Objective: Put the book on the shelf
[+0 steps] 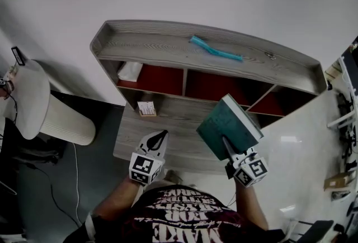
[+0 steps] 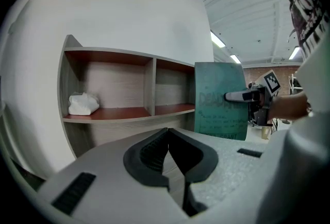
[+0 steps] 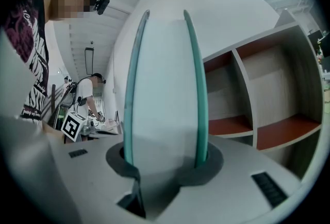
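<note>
Right hand-held gripper (image 1: 226, 145) clamps one teal book (image 1: 222, 120) near one shelf (image 1: 168, 49).

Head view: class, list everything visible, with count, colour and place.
shelf: one, grey wood with red compartment floors, against the wall
strip: one, teal, on the shelf top
wad: one, white, left compartment
box: one, pale, small, ledge below the compartments
book: one, teal, in front of the shelf
table: one, white, right of the shelf
cylinder: one, cream, ribbed, floor left of the shelf
left tool: one, white, shut, empty, over the ledge
right tool: one, white, shut on the book
</note>
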### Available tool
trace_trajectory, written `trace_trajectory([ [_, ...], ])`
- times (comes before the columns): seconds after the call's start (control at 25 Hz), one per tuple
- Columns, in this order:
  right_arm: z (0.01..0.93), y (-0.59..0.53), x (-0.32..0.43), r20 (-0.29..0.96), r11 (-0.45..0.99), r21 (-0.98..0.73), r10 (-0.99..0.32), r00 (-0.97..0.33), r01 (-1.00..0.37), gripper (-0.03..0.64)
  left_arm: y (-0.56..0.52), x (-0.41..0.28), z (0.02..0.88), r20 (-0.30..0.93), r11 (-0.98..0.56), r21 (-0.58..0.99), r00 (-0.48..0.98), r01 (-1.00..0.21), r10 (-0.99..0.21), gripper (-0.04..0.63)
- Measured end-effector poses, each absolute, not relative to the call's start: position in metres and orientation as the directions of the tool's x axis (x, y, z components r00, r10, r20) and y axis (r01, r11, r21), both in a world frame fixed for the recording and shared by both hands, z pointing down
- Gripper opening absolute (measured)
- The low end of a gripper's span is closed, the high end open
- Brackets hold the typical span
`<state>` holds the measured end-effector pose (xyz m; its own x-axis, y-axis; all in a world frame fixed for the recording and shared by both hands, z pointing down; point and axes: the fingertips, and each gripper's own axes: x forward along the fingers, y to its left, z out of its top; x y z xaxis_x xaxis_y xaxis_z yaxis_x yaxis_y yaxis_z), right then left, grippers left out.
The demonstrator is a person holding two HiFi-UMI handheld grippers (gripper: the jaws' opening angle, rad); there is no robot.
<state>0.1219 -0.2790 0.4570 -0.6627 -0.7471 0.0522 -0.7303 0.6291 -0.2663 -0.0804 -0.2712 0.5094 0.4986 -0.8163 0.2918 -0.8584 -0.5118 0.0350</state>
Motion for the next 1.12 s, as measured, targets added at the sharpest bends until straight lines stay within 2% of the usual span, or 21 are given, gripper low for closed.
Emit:
trace_trajectory([
  [0.68, 0.474, -0.318, 0.126, 0.107, 0.581, -0.288, -0.771, -0.628, -0.762, 0.161, -0.314, -0.064, 0.523, 0.319, -0.572, 0.052, 0.556, -0.819, -0.767, 0.006],
  [1.12, 0.482, -0.333, 0.122, 0.1, 0.527, -0.426, -0.78, -0.617, -0.735, 0.161, -0.336, -0.058, 0.523, 0.31, -0.616, 0.062, 0.602, -0.785, -0.736, 0.006],
])
